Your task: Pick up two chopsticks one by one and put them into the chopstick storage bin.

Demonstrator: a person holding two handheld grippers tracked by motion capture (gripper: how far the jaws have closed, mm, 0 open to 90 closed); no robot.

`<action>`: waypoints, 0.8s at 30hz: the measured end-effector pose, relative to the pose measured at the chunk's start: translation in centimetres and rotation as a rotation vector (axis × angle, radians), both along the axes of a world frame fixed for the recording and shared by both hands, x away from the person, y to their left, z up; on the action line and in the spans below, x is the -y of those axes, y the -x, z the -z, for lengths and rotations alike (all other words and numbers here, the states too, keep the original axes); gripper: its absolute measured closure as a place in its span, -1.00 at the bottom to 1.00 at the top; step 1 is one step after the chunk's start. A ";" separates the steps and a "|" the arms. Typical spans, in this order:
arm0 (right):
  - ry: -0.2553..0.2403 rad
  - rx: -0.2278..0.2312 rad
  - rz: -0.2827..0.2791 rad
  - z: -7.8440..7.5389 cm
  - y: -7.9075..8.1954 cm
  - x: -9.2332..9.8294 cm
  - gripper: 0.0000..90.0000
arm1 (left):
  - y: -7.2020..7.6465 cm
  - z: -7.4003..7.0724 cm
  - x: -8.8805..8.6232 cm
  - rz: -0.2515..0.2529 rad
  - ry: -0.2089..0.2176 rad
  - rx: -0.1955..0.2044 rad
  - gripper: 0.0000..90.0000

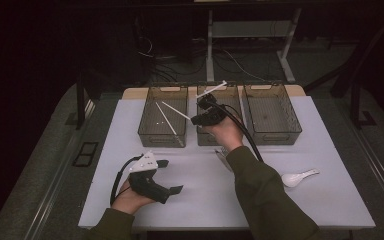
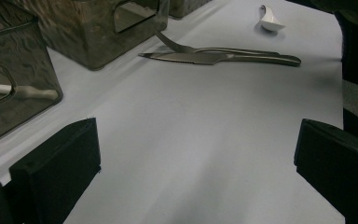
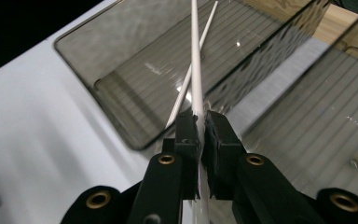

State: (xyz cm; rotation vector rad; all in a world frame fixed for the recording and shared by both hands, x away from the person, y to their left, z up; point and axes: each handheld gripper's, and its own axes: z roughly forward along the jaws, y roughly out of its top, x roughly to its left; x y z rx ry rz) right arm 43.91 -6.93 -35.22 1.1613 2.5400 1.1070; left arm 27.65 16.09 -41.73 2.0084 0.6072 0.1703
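High view: three smoky plastic bins stand in a row at the far side of the white table [image 1: 130, 200]. The right gripper [image 1: 200, 120] hangs over the gap between the left bin [image 1: 145, 127] and the middle bin [image 1: 205, 137], clamped on a white chopstick [image 1: 176, 111] whose free end reaches out above the left bin. A second chopstick [image 1: 166, 122] already lies aslant inside that bin, and another white stick [image 1: 212, 90] pokes up past the middle bin's far rim. The right bin [image 1: 292, 125] looks empty. A white spoon [image 1: 296, 178] lies on the table near the right sleeve. The left gripper [image 1: 172, 176] rests low on the near left of the table.

Left gripper view: its jaws stand wide apart with nothing but bare table between them. A knife [image 2: 214, 58] and a fork [image 2: 191, 47] lie side by side, touching, beyond them; the spoon [image 2: 269, 19] sits farther off.

Right gripper view: the two pads are closed tight on the chopstick [image 3: 195, 56], which runs straight out over the left bin [image 3: 74, 51], crossing above the one lying in it [image 3: 186, 88].

Judged from this, the work is sorting cutlery into bins, and the step in hand is delivering this chopstick. The next move calls for lowering the tip inside the bin walls, then opening the jaws so it settles beside its partner rather than catching the rim.
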 end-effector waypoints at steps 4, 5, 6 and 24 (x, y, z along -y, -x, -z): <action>0.008 -0.006 0.005 0.2 -0.9 -1.6 0.87 | 0.0 0.0 0.0 0.003 -0.004 0.000 -1.00; 0.007 -0.010 0.006 0.3 -1.1 -2.0 0.86 | 0.0 0.0 0.0 0.004 -0.002 -0.002 -1.00; 0.014 -0.010 0.005 0.3 -1.3 -2.4 0.87 | 0.1 0.0 0.0 0.003 0.000 -0.006 -1.00; 0.073 -0.046 0.046 1.7 -3.3 -8.1 0.86 | 0.2 -0.1 0.1 0.010 0.009 -0.009 -1.00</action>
